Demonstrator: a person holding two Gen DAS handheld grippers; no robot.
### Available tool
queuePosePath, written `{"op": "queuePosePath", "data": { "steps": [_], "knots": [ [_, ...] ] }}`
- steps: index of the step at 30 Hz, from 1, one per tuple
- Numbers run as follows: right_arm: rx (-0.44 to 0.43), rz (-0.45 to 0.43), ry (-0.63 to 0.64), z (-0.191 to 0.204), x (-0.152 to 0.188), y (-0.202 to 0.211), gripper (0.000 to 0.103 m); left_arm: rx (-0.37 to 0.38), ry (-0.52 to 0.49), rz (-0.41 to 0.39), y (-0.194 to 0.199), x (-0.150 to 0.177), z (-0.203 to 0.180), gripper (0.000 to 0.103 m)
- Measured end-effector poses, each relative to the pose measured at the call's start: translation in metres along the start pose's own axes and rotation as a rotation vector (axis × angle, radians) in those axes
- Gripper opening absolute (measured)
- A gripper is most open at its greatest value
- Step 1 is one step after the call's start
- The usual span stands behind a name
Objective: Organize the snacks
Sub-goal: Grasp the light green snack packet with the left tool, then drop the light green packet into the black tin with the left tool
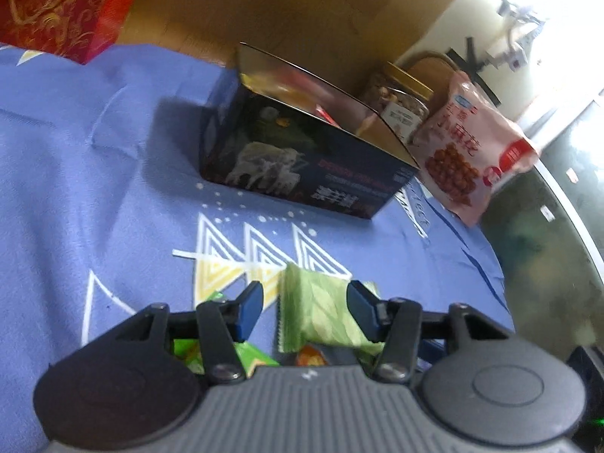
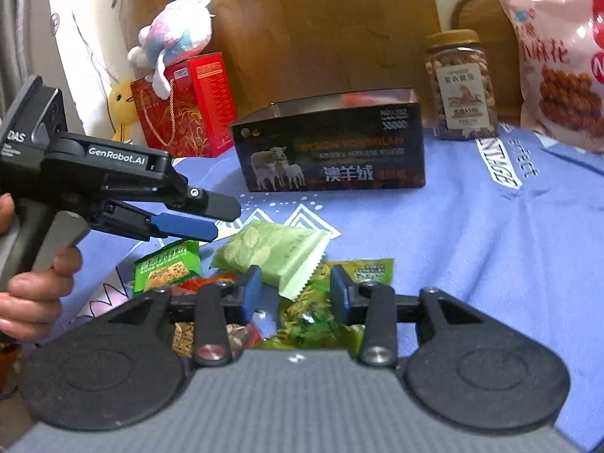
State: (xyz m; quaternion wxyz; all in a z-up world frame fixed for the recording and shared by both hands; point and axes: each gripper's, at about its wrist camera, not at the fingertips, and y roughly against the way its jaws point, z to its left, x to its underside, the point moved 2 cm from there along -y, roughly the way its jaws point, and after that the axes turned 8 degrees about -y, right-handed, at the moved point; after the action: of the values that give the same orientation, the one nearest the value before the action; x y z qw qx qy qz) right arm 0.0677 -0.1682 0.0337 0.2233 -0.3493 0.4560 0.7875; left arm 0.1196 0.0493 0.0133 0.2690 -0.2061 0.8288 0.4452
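At the far left of the right wrist view, the left gripper (image 2: 222, 217) is held in a hand (image 2: 34, 283) above the pile, its fingers spread apart and nothing between them. Below it lies a bright green cracker packet (image 2: 168, 266), and just beside that, the pale green snack packet (image 2: 271, 251), resting on the blue cloth (image 2: 434, 256) atop other wrappers. In the left wrist view this same pale packet (image 1: 321, 313) is seen between the open fingers, nearer the right one, though contact cannot be told. The right gripper (image 2: 294, 292) is likewise open and empty, poised over a dark green wrapper (image 2: 321, 313).

Behind the pile, the dark open box (image 2: 328, 143) is set well apart, and is judged the likely destination. A nut jar (image 2: 460, 83) and a pink bag (image 2: 558, 68) stand further right.

For a sound pick, the pale packet should be centred between the fingers and gripped across its padded body, not its crimped edge, so that neighbouring wrappers are not dragged along.
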Motion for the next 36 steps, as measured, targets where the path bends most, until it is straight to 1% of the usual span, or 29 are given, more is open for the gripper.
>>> {"op": "queuePosePath", "data": {
  "steps": [2, 3, 5, 7, 9, 11, 12, 14, 15, 19, 22, 24, 27, 29, 31, 33, 35, 36],
  "knots": [
    [0.019, 0.0, 0.024, 0.003, 0.0, -0.004, 0.043, 0.011, -0.027, 0.006, -0.003, 0.002, -0.005, 0.05],
    [0.028, 0.0, 0.034, 0.003, 0.0, -0.006, 0.043, 0.013, -0.038, 0.014, -0.006, 0.003, -0.007, 0.047],
    [0.036, 0.0, 0.038, 0.005, 0.0, -0.007, 0.043, 0.014, -0.05, 0.031, -0.012, 0.006, -0.009, 0.046],
    [0.039, 0.002, 0.043, 0.007, 0.001, -0.009, 0.043, 0.026, -0.058, 0.039, -0.018, 0.01, -0.009, 0.042],
    [0.044, 0.007, 0.058, 0.01, 0.002, -0.01, 0.044, 0.005, -0.096, 0.025, -0.02, 0.014, -0.014, 0.033],
    [0.053, 0.011, 0.088, 0.015, 0.002, -0.012, 0.042, 0.015, -0.102, 0.014, -0.02, 0.016, -0.015, 0.03],
    [0.055, 0.009, 0.097, 0.018, 0.002, -0.013, 0.035, 0.02, -0.094, 0.013, -0.019, 0.015, -0.014, 0.029],
    [0.045, 0.002, 0.091, 0.02, 0.0, -0.013, 0.033, 0.029, -0.075, 0.009, -0.015, 0.01, -0.01, 0.028],
    [0.044, -0.012, 0.093, 0.022, -0.002, -0.012, 0.032, 0.037, -0.073, 0.0, -0.012, 0.006, -0.009, 0.028],
    [0.05, -0.119, 0.142, 0.03, -0.023, -0.006, 0.032, 0.053, -0.103, -0.065, 0.001, -0.025, -0.017, 0.028],
    [0.064, -0.193, 0.171, 0.028, -0.05, -0.011, 0.032, 0.035, -0.159, -0.133, 0.003, -0.061, -0.031, 0.028],
    [0.076, -0.234, 0.171, 0.022, -0.072, -0.019, 0.032, 0.019, -0.187, -0.17, -0.003, -0.083, -0.039, 0.028],
    [0.098, -0.254, 0.13, 0.004, -0.102, -0.039, 0.032, -0.011, -0.205, -0.193, -0.024, -0.114, -0.047, 0.028],
    [0.133, -0.255, 0.119, -0.005, -0.116, -0.053, 0.033, -0.03, -0.202, -0.191, -0.043, -0.129, -0.048, 0.028],
    [0.184, -0.254, 0.114, -0.013, -0.123, -0.067, 0.034, -0.044, -0.197, -0.174, -0.064, -0.139, -0.046, 0.028],
    [0.219, -0.25, 0.106, -0.02, -0.125, -0.074, 0.034, -0.086, -0.201, -0.161, -0.078, -0.142, -0.042, 0.029],
    [0.215, -0.252, 0.08, -0.024, -0.12, -0.069, 0.034, -0.119, -0.207, -0.156, -0.082, -0.142, -0.037, 0.029],
    [0.202, -0.258, 0.068, -0.025, -0.116, -0.062, 0.034, -0.113, -0.2, -0.162, -0.079, -0.139, -0.035, 0.029]
  ]
}}
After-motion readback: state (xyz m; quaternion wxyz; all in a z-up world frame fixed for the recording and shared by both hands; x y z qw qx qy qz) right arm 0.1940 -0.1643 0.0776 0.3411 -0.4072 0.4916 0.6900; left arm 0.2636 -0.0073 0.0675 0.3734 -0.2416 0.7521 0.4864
